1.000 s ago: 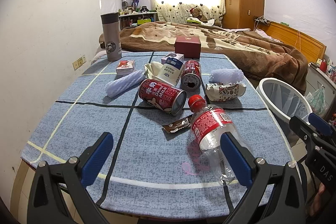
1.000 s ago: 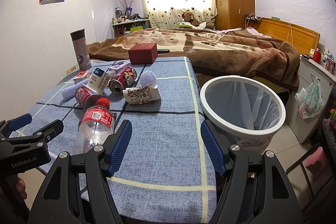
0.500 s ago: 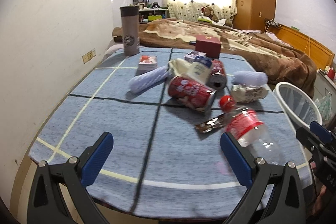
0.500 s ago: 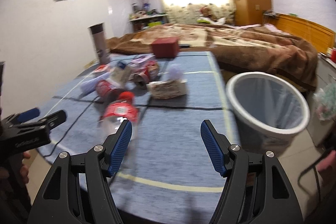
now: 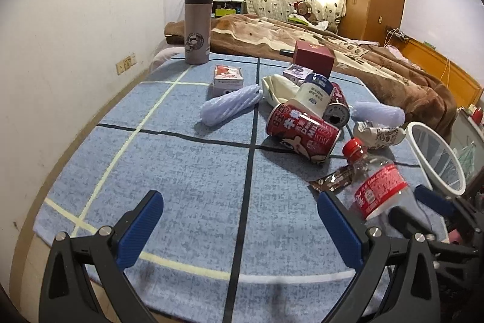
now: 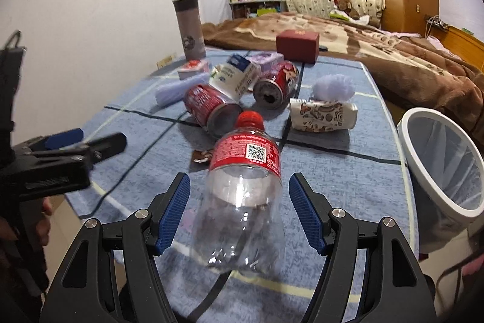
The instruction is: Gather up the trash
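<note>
Step in hand: we are lining up the right gripper on the plastic bottle, which we judge to be the first piece of trash we are going for.
Bottle: it is lying on its side near the front edge of the table, red cap pointing away from us, clear body sitting between our right fingers.
Right fingers: they are standing spread on either side of the bottle body, with a gap showing on both sides; we are not pinching anything yet.
Left gripper: we are holding it over bare tablecloth to the left of the bottle, fingers spread wide and empty.
Bin: the white trash bin is standing just off the right edge of the table, mouth open toward us.
Other trash: two red cans, a milk carton, a crumpled paper cup and a brown wrapper are waiting further in.
Next move: we are going to need to close the right fingers on the bottle body, gently since it looks thin and likely to crush or slip, then lift and swing right over the bin.
</note>
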Demonstrator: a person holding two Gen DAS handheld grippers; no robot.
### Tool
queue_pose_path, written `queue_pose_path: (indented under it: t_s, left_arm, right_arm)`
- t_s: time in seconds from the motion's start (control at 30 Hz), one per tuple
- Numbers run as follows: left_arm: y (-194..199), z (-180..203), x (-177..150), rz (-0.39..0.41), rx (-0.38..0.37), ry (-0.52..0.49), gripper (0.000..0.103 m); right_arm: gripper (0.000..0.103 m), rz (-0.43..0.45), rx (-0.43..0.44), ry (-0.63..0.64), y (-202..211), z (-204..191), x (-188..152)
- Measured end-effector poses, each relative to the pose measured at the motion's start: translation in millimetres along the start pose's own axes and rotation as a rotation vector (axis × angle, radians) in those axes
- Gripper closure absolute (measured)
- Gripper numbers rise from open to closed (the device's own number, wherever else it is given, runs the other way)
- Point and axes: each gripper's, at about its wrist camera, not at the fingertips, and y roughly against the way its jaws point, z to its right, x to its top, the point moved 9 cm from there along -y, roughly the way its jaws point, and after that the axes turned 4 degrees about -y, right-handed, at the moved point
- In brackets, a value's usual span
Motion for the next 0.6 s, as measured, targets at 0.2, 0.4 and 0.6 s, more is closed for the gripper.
queue_pose_path:
  t_s: [0.2, 0.4, 0.6]
  left_arm:
    - [-15, 5, 10, -0.03, -0.045, 0.011, 0.0]
    - [-33, 21, 22, -0.073, -0.127, 0.045, 0.0]
    - [-50, 40, 37, -0.093, -0.148, 0.052, 0.0]
  right_arm:
    - [0.033, -0.04, -0.045, -0.01, -13, 8, -1]
    - [0.038, -0.063, -0.082, -0.013, -21, 18, 1]
    - [0.04, -0.055, -0.096, -0.034, -21, 33, 4]
